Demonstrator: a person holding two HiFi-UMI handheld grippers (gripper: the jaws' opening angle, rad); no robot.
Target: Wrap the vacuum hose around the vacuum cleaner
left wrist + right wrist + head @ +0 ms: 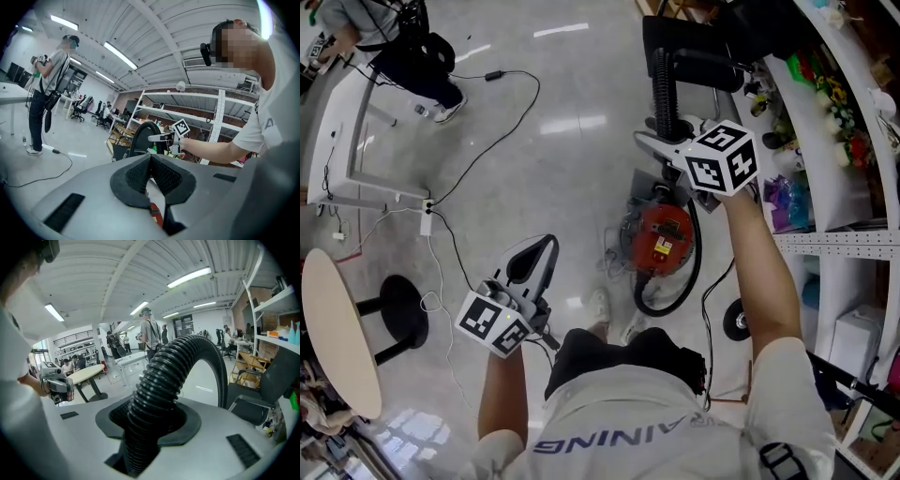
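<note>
The right gripper [150, 420] is clamped on the black ribbed vacuum hose [159, 376], which arches up from its jaws and down again, its far end cut off behind the gripper body. The left gripper [151, 173] has its jaws together, empty. The red vacuum cleaner [664, 239] stands on the floor [553, 159] below the right gripper, its top hard to make out

Red vacuum cleaner [664, 239] sits upright on the floor [553, 169]. Its black ribbed hose [665, 89] stands lifted at twelve o'clock, another stretch curling round from three to six.
</note>
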